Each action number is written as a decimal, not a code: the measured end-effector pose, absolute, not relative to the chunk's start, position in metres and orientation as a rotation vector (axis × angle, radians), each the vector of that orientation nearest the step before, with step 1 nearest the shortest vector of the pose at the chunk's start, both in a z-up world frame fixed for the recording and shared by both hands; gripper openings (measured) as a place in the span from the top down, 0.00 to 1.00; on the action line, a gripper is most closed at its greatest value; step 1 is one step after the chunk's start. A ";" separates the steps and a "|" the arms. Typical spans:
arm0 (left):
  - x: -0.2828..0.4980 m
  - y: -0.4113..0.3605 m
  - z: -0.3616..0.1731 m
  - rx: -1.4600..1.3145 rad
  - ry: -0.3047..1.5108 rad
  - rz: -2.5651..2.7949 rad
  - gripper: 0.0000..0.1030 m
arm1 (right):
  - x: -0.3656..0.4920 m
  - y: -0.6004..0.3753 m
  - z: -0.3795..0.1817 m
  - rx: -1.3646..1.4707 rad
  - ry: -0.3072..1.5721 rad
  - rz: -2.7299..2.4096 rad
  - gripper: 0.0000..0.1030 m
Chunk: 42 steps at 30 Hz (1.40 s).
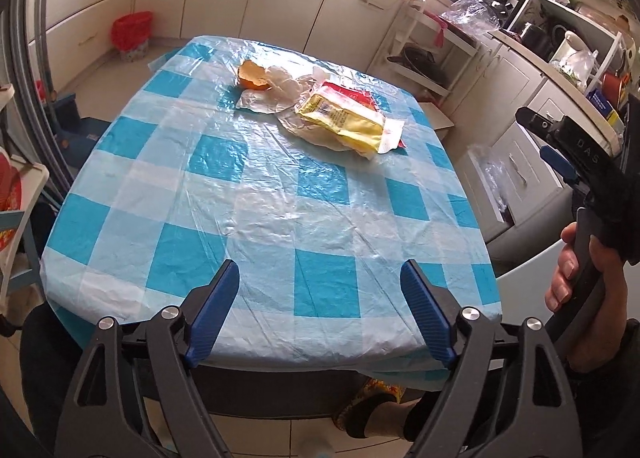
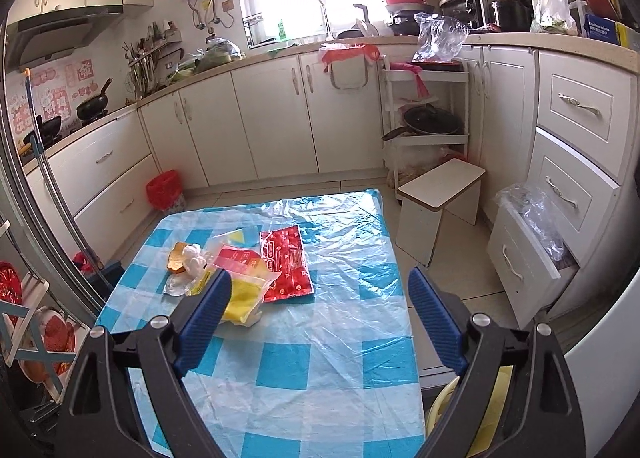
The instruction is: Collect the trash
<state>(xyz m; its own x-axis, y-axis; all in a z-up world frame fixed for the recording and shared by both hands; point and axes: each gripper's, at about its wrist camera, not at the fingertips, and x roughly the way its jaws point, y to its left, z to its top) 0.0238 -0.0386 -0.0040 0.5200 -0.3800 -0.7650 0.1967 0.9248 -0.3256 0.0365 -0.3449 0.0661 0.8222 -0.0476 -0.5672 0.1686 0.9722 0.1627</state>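
Right hand-held gripper (image 2: 320,290) view alone shows stool (image 2: 440,185).

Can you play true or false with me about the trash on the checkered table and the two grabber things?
1. Both grippers, left and right, are open and empty. True.
2. The orange peel sits in the red bin. False: it lies on the table.
3. A yellow wrapper lies on the table. True.
4. The red packet is on the floor. False: it is on the table.

Yellow wrapper (image 1: 345,122) — flat, atop trash pile
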 end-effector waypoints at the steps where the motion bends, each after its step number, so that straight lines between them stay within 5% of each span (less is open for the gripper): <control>1: 0.024 -0.038 -0.006 -0.212 0.968 -0.348 0.23 | 0.037 -0.344 0.065 0.206 0.598 -0.116 0.16; 42: 0.032 -0.024 -0.021 -0.249 0.997 -0.315 0.22 | 0.052 -0.321 0.054 0.163 0.657 -0.074 0.16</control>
<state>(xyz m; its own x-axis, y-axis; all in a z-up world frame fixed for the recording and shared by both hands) 0.0324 -0.0240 -0.0214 0.5036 -0.3702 -0.7806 0.1453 0.9269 -0.3459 0.0517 -0.3211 0.0537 0.7896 -0.0163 -0.6134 0.1196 0.9846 0.1278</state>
